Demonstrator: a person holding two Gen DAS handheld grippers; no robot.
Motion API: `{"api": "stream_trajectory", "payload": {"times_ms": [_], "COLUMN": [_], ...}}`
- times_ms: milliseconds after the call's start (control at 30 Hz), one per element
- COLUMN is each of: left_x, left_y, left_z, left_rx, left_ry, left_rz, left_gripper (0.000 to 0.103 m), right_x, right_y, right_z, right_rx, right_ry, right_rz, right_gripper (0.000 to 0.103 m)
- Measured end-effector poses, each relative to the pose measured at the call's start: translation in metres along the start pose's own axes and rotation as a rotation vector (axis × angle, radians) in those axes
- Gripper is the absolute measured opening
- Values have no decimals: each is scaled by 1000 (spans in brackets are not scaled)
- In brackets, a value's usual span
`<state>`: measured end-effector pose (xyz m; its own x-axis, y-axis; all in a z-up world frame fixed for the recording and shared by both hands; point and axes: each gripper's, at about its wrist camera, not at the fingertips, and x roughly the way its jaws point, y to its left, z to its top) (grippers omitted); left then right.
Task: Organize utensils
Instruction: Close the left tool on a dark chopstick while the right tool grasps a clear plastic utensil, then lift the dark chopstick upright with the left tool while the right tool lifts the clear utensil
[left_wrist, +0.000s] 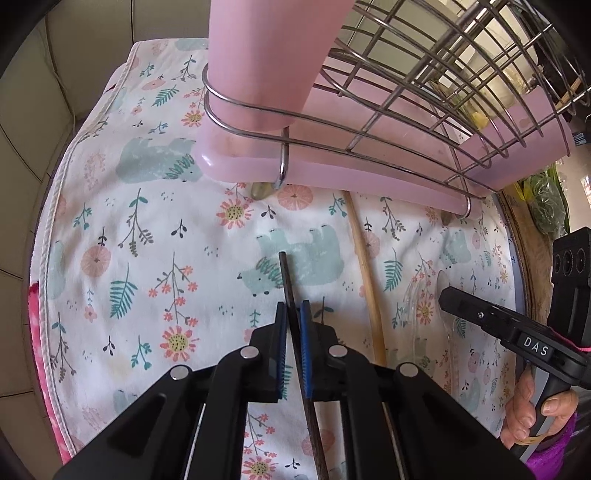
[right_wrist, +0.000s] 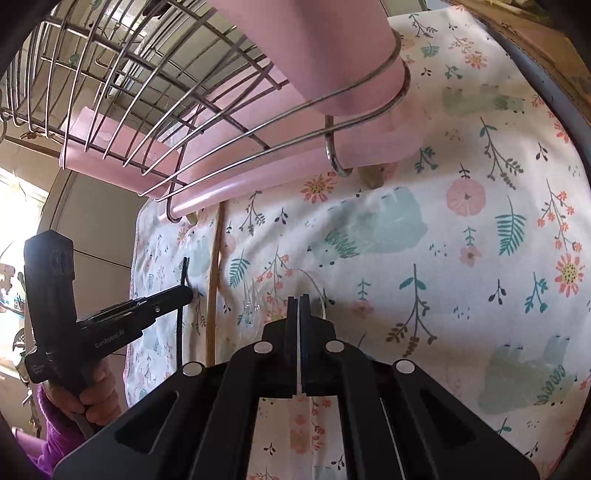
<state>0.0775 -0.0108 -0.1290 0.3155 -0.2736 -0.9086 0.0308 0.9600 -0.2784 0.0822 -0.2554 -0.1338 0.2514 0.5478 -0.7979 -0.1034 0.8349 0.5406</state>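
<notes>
The dark chopstick (left_wrist: 287, 280) sits clamped between the blue pads of my left gripper (left_wrist: 291, 314), its tip sticking out ahead over the flowered cloth (left_wrist: 147, 236) and its other end running back under the jaws. From my right wrist camera the same stick (right_wrist: 183, 273) shows as a thin black line crossing the nose of that gripper (right_wrist: 190, 293).

Just to its right on the cloth lies a pale wooden chopstick (left_wrist: 364, 266), pointing toward the rack, and beyond that a clear plastic spoon (left_wrist: 443, 291) (hard to make out against the print).

My right gripper (right_wrist: 299, 302) is clenched on something thin and white that runs back between its pads; I cannot tell what it is. In the left view that gripper (left_wrist: 448, 295) hangs over the spoon's bowl, with my right hand (left_wrist: 535, 413) wrapped around the handle.

Further out stands the wire dish rack (left_wrist: 424, 85) on its pink drip tray (left_wrist: 332, 173), with a pink utensil cup (left_wrist: 269, 62) held in a wire ring at the corner.
</notes>
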Motion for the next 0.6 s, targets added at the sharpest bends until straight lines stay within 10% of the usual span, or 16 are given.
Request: {"api": "stream_trajectory", "payload": {"times_ms": [467,533,600], "left_x": [-53,-55,-57], "left_y": [2,0,0], "left_z": [-15,-15,-16], "left_rx": [38,41,42], "left_ry": [-147,-151,-156], "left_rz": [-47,-51,-52], "left_gripper": [6,6,6], "right_x": [-32,-31,-30], "right_y": [-7,-10,-8], "right_z": [-7,-6,-7], "right_rx": [20,30,17], "right_ry": [-85,-65,-74], "right_rz": [-21,-8,-15], "right_gripper": [4,36,46]}}
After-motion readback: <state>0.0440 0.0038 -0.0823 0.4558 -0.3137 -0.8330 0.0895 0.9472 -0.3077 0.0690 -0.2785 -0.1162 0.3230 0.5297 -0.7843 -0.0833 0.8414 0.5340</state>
